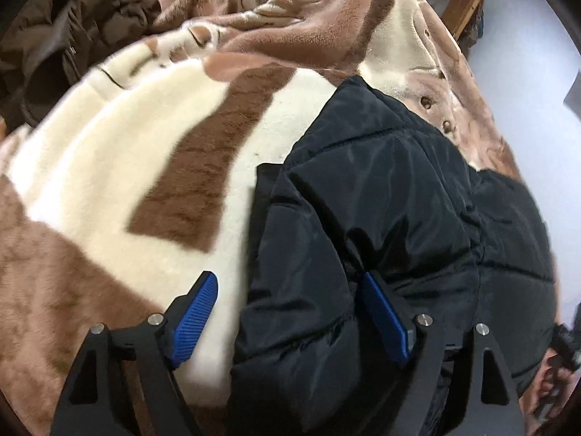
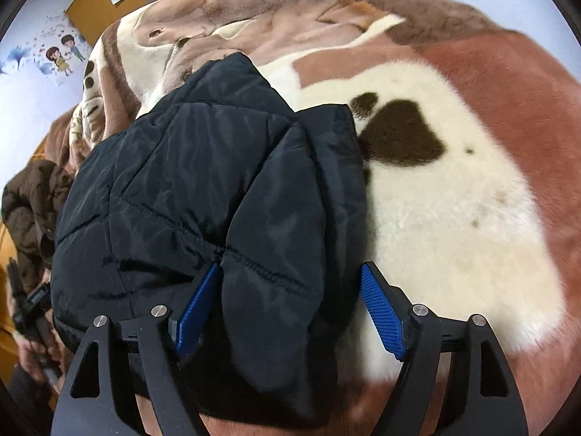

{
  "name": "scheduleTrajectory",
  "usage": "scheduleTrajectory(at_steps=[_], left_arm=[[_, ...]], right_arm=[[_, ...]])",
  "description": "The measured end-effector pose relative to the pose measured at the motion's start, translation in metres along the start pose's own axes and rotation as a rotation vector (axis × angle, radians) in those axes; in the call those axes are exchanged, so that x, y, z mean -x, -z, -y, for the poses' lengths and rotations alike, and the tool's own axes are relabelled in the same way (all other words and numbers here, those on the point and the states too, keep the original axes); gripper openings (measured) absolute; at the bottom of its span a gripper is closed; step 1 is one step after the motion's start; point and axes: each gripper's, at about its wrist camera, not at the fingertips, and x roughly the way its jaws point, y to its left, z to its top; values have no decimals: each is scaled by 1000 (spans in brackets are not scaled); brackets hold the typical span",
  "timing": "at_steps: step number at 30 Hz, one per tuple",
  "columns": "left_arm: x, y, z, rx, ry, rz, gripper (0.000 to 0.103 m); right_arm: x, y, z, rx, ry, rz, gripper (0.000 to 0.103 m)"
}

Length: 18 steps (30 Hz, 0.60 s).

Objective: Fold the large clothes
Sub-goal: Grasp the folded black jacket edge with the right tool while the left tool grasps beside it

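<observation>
Lying folded on the plush blanket (image 1: 109,152), the black puffer jacket (image 1: 381,200) sits near the edge closest to the cameras, its quilted panels stacked so that the sleeves or side flaps are turned in over the body. Each gripper straddles one side edge of that bundle, presumably so both sides could be handled together and kept even. On the left gripper (image 1: 290,312) the jaws stand wide: the right pad touches or nearly touches the padded fabric while the left pad hangs clear over the cream fleece, so nothing is pinched. On the right gripper (image 2: 290,309) the jaws are likewise wide apart, with a puffy fold of the jacket (image 2: 218,189) bulging between them; the left pad sits against a seam and the right pad is clear, so this reads as no grip either. Wide jaws suit such thick padding, which springs back and needs a deep bite. A brown coat (image 1: 54,29) lies heaped at the far corner of the blanket, well apart, probably waiting its turn or already dealt with; which, I cannot tell.
</observation>
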Motion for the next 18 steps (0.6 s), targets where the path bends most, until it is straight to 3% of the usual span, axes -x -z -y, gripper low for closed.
scheduleTrajectory(at_steps=[10, 18], left_arm=[[-11, 6, -7, 70, 112, -32, 85], [-29, -4, 6, 59, 90, -31, 87]], right_arm=[[-14, -3, 13, -68, -110, -42, 79], [-28, -11, 4, -44, -94, -49, 79]])
